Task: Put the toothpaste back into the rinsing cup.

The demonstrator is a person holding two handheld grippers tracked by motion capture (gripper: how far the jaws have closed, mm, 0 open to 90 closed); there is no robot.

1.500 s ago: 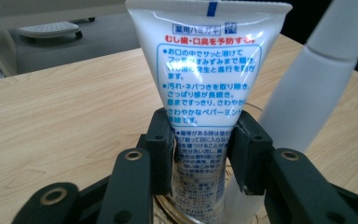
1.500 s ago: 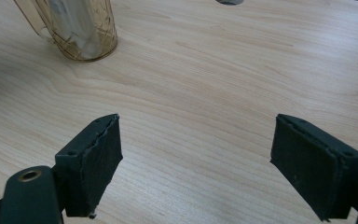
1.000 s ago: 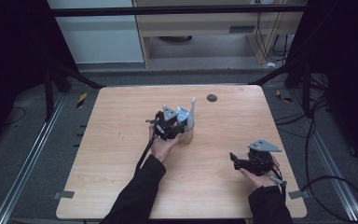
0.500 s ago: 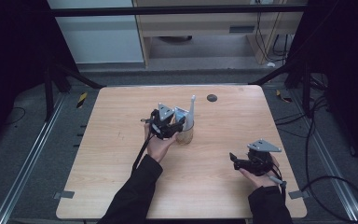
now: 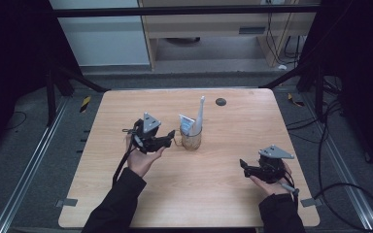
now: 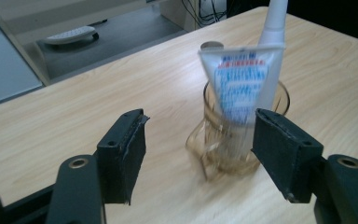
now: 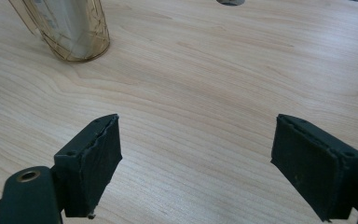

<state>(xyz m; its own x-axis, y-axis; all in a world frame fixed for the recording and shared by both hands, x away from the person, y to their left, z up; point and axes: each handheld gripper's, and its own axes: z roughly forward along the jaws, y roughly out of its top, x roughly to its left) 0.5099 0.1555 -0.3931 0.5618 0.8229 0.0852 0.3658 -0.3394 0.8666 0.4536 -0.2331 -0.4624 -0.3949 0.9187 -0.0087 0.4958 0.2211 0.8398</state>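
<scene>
An amber glass mug stands upright near the middle of the wooden table. In it are a white and blue toothpaste tube and a white toothbrush that leans up to the right. My left gripper is just left of the mug, open, its tips close to the handle. Through the left gripper view the mug, tube and toothbrush stand beyond the open jaws, untouched. My right gripper rests open at the front right; its own view has bare wood between the jaws.
A small dark disc lies near the table's far edge, behind the mug. The mug sits at the upper left of the right gripper view. Metal frame bars and cables surround the table.
My left gripper has drawn back to the left, away from the mug and tube. The mug, its contents and my right gripper have stayed put.
</scene>
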